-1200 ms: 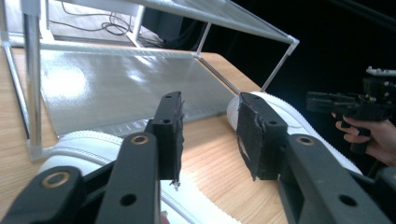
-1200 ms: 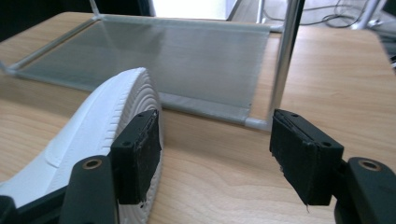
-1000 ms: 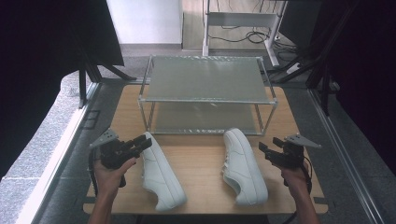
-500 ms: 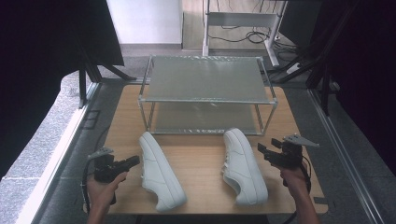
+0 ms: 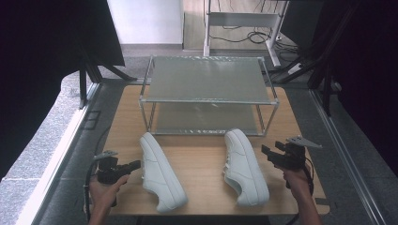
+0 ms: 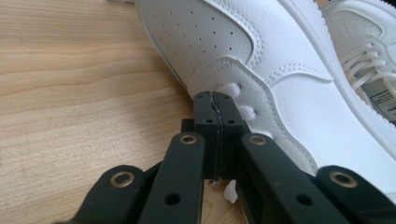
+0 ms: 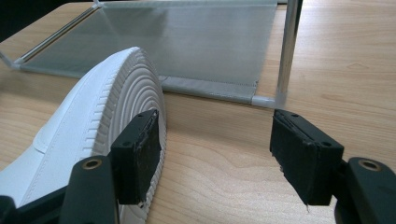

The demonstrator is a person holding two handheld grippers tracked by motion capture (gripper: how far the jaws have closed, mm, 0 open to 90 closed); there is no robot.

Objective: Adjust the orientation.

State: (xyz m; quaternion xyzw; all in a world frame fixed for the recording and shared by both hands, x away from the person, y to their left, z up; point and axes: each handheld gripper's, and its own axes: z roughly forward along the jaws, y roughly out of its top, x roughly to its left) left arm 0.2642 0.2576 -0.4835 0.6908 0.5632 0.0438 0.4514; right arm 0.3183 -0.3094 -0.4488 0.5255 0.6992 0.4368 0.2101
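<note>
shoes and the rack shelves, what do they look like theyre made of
Left shoe: white smooth leather or a synthetic, matte, with perforated toe and stitched seams. Right shoe: ridged sole rim, likely rubber. Rack: shiny tubes, probably metal, with pale corner joints; its shelves look like grey woven fabric, hemmed at the edge. Table: light wood grain, possibly laminate.

Both forearms come in from the near edge of the table (image 5: 202,161). The left hand (image 5: 104,191) grips the left gripper (image 5: 135,164) low over the table's near left corner, pointing level toward the table's middle. Its jaws have just been closing and now meet pad to pad, with nothing seen between them. The right hand (image 5: 296,177) holds the right gripper (image 5: 264,151) near the table's right edge, pointing left across it. Its jaws stand wide apart, gripping nothing.
</note>
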